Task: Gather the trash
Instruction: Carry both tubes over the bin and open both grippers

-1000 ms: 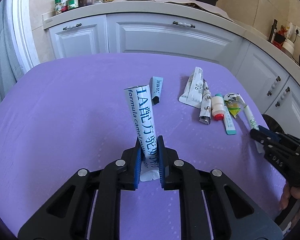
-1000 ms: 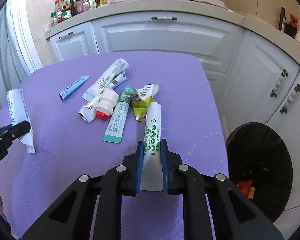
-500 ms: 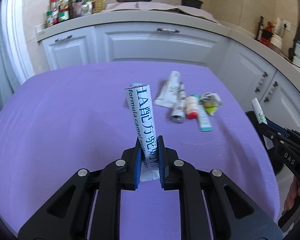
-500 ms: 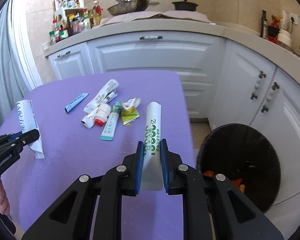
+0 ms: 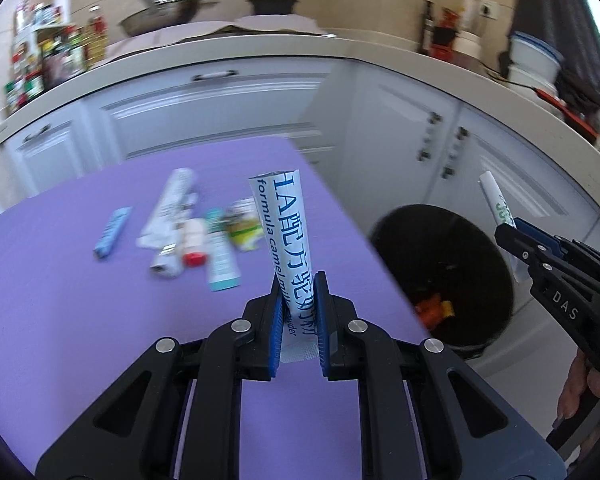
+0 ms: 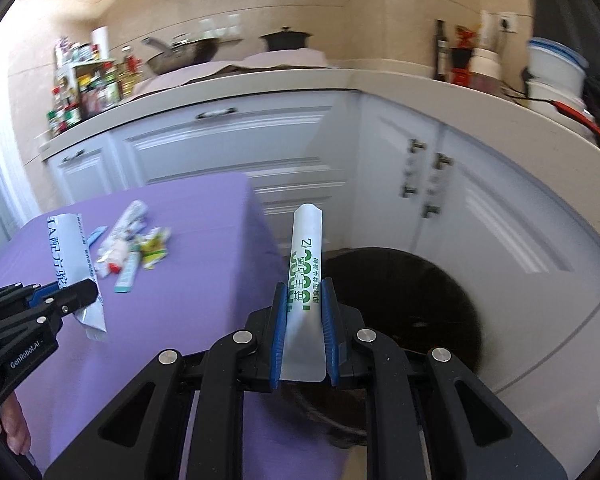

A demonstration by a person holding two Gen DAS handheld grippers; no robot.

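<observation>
Views swung toward black bin [image 6: 412, 304], purple table [image 5: 60, 320], white cabinets [image 6: 228, 152]

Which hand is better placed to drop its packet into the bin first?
Right. The right gripper holds its green-printed sachet over the black bin; the left gripper is over the purple table.

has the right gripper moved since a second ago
Yes. The right gripper, shut on its green-print packet, has swung from over the purple table toward the black bin.
</observation>
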